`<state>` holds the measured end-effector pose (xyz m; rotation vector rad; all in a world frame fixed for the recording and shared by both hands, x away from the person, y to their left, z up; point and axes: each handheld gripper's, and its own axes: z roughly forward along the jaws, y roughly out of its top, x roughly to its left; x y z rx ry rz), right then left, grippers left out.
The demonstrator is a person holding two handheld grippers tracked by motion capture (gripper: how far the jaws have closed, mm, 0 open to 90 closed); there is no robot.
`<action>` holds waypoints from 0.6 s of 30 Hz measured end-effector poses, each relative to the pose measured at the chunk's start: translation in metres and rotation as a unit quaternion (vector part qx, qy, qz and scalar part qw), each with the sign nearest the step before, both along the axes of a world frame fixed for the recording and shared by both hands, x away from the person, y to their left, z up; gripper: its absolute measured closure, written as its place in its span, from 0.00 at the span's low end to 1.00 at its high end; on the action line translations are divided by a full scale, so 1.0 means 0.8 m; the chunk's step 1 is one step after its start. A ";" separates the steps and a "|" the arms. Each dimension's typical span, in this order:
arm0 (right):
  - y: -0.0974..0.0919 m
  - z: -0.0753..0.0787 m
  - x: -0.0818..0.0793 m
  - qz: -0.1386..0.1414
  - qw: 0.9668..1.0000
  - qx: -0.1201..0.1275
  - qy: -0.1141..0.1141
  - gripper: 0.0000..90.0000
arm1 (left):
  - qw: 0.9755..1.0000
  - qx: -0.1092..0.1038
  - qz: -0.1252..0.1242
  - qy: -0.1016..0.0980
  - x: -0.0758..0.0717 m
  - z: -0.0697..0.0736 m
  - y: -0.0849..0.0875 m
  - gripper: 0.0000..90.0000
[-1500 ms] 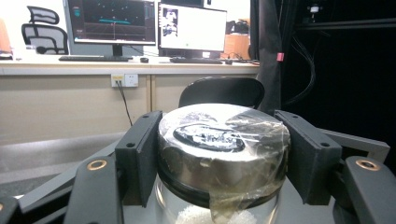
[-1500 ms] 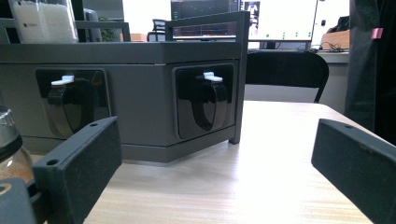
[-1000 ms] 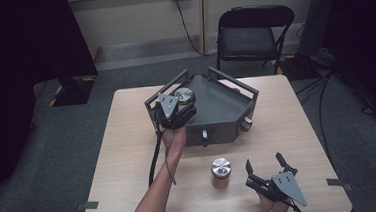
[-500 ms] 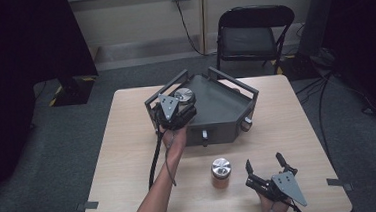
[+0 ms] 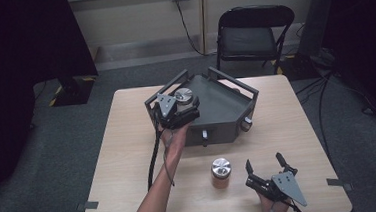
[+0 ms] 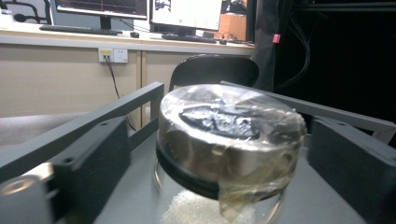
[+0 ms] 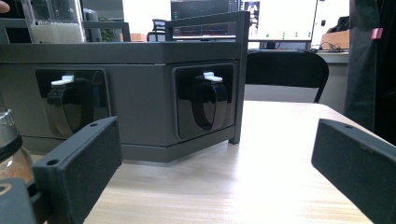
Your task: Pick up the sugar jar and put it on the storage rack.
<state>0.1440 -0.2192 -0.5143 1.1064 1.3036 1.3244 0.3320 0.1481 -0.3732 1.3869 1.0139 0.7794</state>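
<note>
Almost nothing has changed over the last second: both my hands sit where they were, and the jar with the white grains (image 5: 184, 97) stands in the same far-left corner of the grey rack (image 5: 226, 103). That stillness tells me this jar has arrived and I am at the point of letting it go.

My left claw (image 5: 188, 106) reaches over the rack's left rail, its jaws standing either side of that jar. In the left gripper view the jar's metal lid (image 6: 229, 135), wrapped in crinkled clear film, fills the space between the two black jaws; gaps show on both sides at lid height, but the lower glass is hidden, so I cannot tell whether I am pinching it or have already released.

My right claw (image 5: 266, 168) rests near the right front corner of the table (image 5: 129, 155), jaws spread wide with nothing between them. It points towards the rack's near face, where the two black dispenser knobs (image 7: 205, 100) sit. The second jar (image 5: 221, 172), holding something orange-brown under a metal lid, stands on the table just left of this claw, near the front edge.

I judge the next job is that second jar: one claw must grip it and carry it into the rack beside the first.
</note>
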 end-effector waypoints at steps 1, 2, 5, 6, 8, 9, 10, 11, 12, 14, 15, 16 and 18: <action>0.000 0.000 0.000 0.000 1.000 0.000 0.000 0.01 | 1.000 -0.001 0.000 0.000 -0.001 0.000 0.001 0.02; 0.000 0.000 0.000 0.000 1.000 0.000 0.000 0.01 | 1.000 -0.001 0.004 0.001 -0.002 0.001 0.000 0.00; 0.000 0.000 0.000 0.000 1.000 0.000 0.000 0.01 | 1.000 0.000 0.003 -0.009 -0.007 0.000 0.002 0.00; 0.000 0.000 0.000 0.000 1.000 0.000 0.000 0.01 | 1.000 0.003 0.002 -0.010 -0.008 0.001 0.004 0.00; 0.000 0.000 0.000 0.000 1.000 0.000 0.000 0.01 | 1.000 -0.002 -0.002 -0.008 -0.009 0.001 0.007 0.00; 0.000 0.000 0.000 0.000 1.000 0.000 0.000 0.01 | 1.000 -0.001 -0.001 -0.007 -0.011 0.001 0.008 0.00; 0.000 0.000 0.000 0.000 1.000 0.000 0.000 0.01 | 1.000 0.001 0.004 -0.010 -0.014 0.000 0.008 0.00; 0.000 0.000 0.000 0.000 1.000 0.000 0.000 0.01 | 1.000 0.001 0.005 -0.010 -0.015 -0.001 0.009 0.00; 0.000 0.000 0.000 0.000 1.000 0.000 0.000 0.01 | 1.000 0.002 0.007 -0.011 -0.017 -0.003 0.009 0.00; 0.000 0.000 0.000 0.000 1.000 0.000 0.000 0.01 | 1.000 0.007 0.012 -0.012 -0.019 -0.005 0.010 0.00; 0.000 0.000 0.000 0.000 1.000 0.000 0.000 0.01 | 1.000 0.007 0.014 -0.014 -0.021 -0.007 0.011 0.00; 0.000 0.000 0.000 0.000 1.000 0.000 0.000 0.01 | 1.000 0.006 0.015 -0.015 -0.023 -0.008 0.012 0.00; 0.000 0.000 0.000 -0.001 1.000 0.001 0.000 0.01 | 1.000 0.002 0.015 -0.019 -0.026 -0.010 0.015 0.00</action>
